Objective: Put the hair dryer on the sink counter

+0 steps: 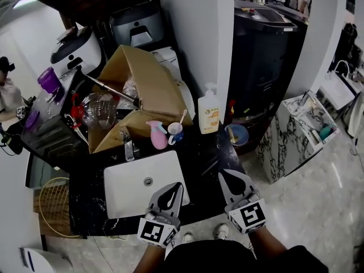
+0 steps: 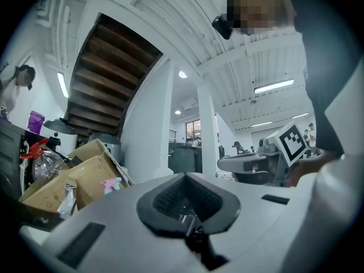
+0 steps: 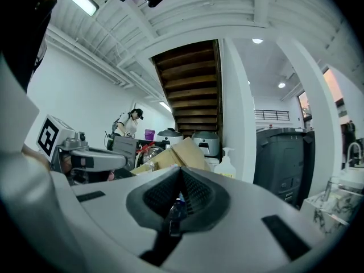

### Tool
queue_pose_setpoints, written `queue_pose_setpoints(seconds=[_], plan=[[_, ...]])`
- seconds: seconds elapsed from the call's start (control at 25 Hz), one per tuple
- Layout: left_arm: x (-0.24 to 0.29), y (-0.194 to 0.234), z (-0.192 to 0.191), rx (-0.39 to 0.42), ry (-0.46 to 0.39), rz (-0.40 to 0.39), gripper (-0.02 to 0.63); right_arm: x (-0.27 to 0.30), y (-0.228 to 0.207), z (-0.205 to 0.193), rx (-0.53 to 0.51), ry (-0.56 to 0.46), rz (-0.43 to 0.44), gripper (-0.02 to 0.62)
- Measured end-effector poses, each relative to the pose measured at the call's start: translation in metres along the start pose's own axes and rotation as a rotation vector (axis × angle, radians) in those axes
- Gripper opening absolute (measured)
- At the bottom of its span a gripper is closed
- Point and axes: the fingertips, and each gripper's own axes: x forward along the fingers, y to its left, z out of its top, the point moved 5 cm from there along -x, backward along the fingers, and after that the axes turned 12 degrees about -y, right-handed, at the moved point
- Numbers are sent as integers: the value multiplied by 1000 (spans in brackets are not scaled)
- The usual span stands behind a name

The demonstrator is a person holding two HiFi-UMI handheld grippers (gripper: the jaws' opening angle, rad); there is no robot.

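Note:
I cannot make out a hair dryer for certain. A small pink object with a teal tip (image 1: 157, 134), possibly it, stands on the black counter (image 1: 207, 158) behind the white sink basin (image 1: 145, 182), next to a cup (image 1: 175, 132); it also shows in the left gripper view as the pink object (image 2: 111, 183). My left gripper (image 1: 176, 186) hovers over the basin's near right corner, shut and empty. My right gripper (image 1: 224, 174) hangs over the counter's front right edge, also shut with nothing in it. Each gripper view shows its own jaws, the left gripper (image 2: 187, 201) and the right gripper (image 3: 177, 195), pressed together.
An open cardboard box (image 1: 139, 90) with bottles and a long rod fills the counter's back. A soap dispenser (image 1: 209, 114) stands at the back right, a faucet (image 1: 128, 147) at the basin's rear. A dark appliance (image 1: 264, 56) and a marble-patterned cabinet (image 1: 284, 141) stand to the right.

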Motion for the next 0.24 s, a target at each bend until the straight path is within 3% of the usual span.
queue_pose_setpoints(seconds=[0.24], plan=[[-5,4,2,0,-10,20,-2,0,6,1,-7,7,6,-2]])
